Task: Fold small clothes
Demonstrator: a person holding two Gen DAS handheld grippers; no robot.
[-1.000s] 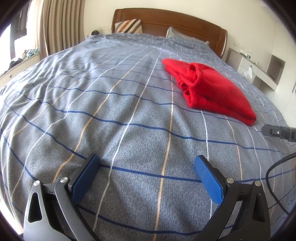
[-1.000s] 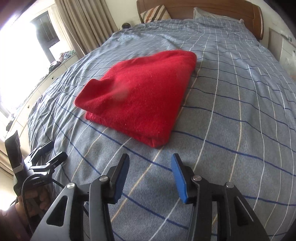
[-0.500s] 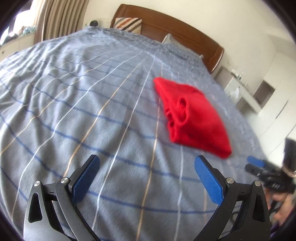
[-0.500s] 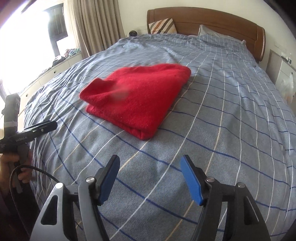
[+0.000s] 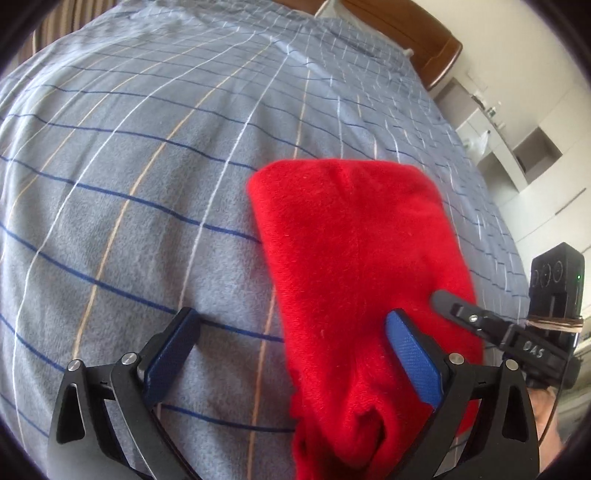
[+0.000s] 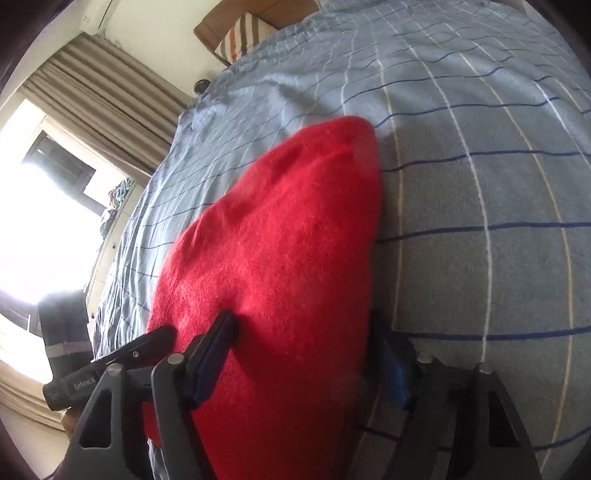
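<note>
A folded red garment [image 5: 354, 251] lies on the grey checked bedspread [image 5: 147, 184]. My left gripper [image 5: 291, 356] stands wide over the garment's near end and its jaws are closing. Its right pad [image 5: 412, 358] rests on the red fabric, and its left pad [image 5: 173, 354] is over bare bedspread, apart from the cloth. In the right wrist view the garment [image 6: 280, 240] fills the gap of my right gripper [image 6: 303, 362], whose jaws are closing. One finger [image 6: 216, 350] digs into the top of the cloth and the other pad [image 6: 393, 373] sits against its folded edge.
A wooden headboard [image 5: 417, 33] and a striped pillow [image 6: 243, 33] are at the far end of the bed. Curtains [image 6: 103, 81] and a bright window stand on one side, white shelves [image 5: 517, 155] on the other. Each gripper's finger shows in the other's view.
Both grippers have swung in from the near bedspread to the red garment, one from each side. The right jaws widened, then narrowed around the cloth. The left jaws narrowed slightly.
</note>
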